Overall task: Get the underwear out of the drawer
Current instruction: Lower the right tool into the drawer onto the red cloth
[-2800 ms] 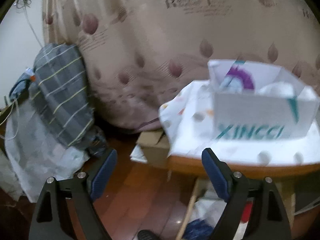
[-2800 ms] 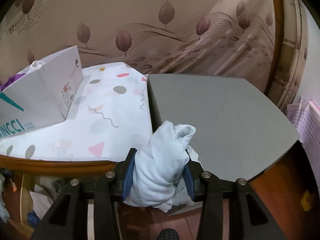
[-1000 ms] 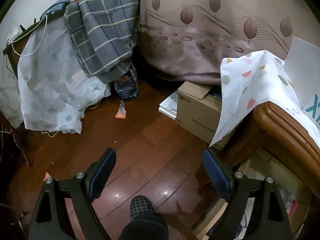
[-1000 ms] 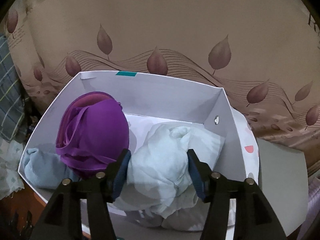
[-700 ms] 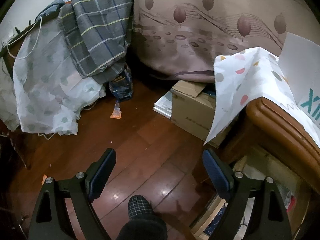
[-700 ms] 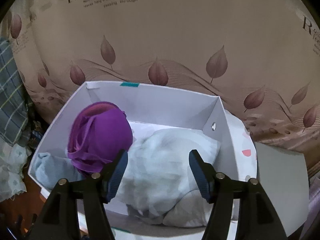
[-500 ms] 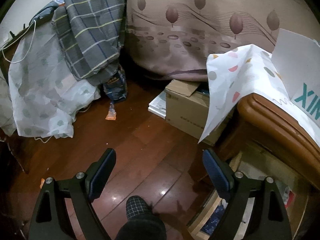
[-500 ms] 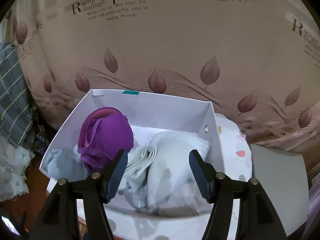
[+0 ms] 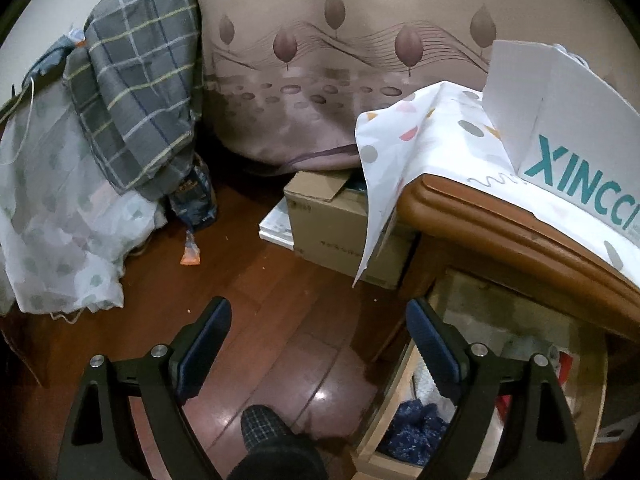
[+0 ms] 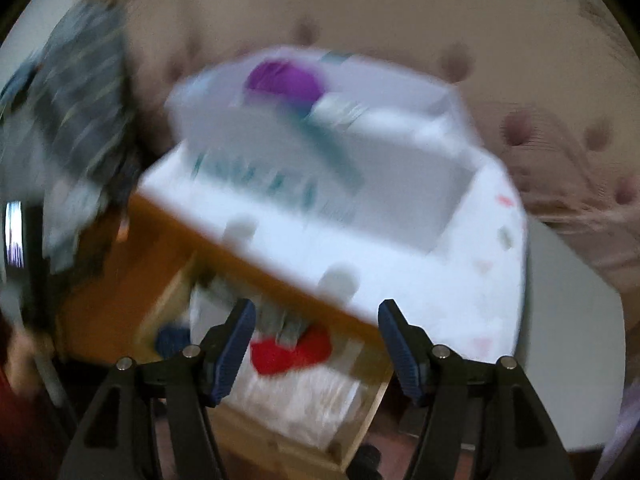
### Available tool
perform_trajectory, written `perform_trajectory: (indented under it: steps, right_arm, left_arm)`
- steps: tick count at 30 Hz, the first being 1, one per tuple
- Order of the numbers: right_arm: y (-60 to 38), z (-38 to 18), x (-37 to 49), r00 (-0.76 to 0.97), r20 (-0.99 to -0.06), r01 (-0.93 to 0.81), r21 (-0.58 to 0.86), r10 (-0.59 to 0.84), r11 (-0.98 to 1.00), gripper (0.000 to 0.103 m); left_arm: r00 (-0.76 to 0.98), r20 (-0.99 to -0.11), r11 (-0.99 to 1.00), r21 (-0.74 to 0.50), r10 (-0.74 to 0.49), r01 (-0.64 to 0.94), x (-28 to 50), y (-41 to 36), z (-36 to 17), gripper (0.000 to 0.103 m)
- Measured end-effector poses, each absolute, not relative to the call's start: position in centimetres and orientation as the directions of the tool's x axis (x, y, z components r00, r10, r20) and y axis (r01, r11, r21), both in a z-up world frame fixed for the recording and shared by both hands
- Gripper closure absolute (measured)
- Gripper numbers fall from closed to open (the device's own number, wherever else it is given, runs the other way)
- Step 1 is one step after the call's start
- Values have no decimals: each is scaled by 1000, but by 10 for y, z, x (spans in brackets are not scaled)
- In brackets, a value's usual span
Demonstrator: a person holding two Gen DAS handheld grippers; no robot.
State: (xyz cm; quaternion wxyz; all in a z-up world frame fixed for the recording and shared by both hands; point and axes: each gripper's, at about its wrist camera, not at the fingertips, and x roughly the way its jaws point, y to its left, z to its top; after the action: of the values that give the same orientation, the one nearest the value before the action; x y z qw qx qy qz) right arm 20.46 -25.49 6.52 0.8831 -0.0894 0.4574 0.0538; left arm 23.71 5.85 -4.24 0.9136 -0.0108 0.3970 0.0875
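The right wrist view is blurred by motion. My right gripper (image 10: 314, 330) is open and empty above the open wooden drawer (image 10: 352, 438), which holds a red garment (image 10: 292, 350), a dark blue one (image 10: 172, 338) and pale folded cloth. Behind it the white XINCCI box (image 10: 320, 168) on the table holds a purple garment (image 10: 284, 78) and pale underwear (image 10: 340, 110). My left gripper (image 9: 318, 330) is open and empty over the wooden floor, left of the drawer (image 9: 400, 392); a dark blue garment (image 9: 412, 428) lies in the drawer there.
The table (image 9: 500, 220) carries a dotted white cloth (image 9: 420, 148). A cardboard box (image 9: 340, 224) stands under the table's left end. Checked grey fabric (image 9: 136, 80) and a pale sheet (image 9: 52, 220) are piled at the left. A grey mat (image 10: 568, 344) covers the table's right part. My slippered foot (image 9: 264, 440) is below.
My right gripper opened, left the pale underwear in the white box, and pulled back and down toward the drawer. The left gripper drifted slightly, staying open.
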Motion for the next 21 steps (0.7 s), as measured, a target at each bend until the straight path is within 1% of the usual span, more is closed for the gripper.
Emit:
perform_trajectory:
  steps: [2,5,11,14,17,21]
  right_arm:
    - [-244,35,200,532,-846,-267,-153,13,951,38]
    - [-229,-4,199,474,-880,-370,-180,19,911,38]
    - [-200,-63,210,432,-902,-514,-241,5,823,38]
    - [-189,-86,223,363,-932,-621,-232,13,749,42]
    - [-181,-108,230,274,-962,-696,-193,8,691,51]
    - [-167,-137,240,204,-979,-758,-160,-4,632,52]
  left_arm:
    - [666,-731,985,52,150,-165,238,58,-43,15]
    - [658,-739,984,35,144,-175,238,62,-44,15]
    - [639,-757,981,9,134,-194,242,67,-47,15]
    - [635,-761,980,8,133,-197,243,67,-49,15]
    - [635,-762,982,4,127,-191,243,68,-49,15]
    - [629,-767,983,10,126,-184,245,67,-51,15]
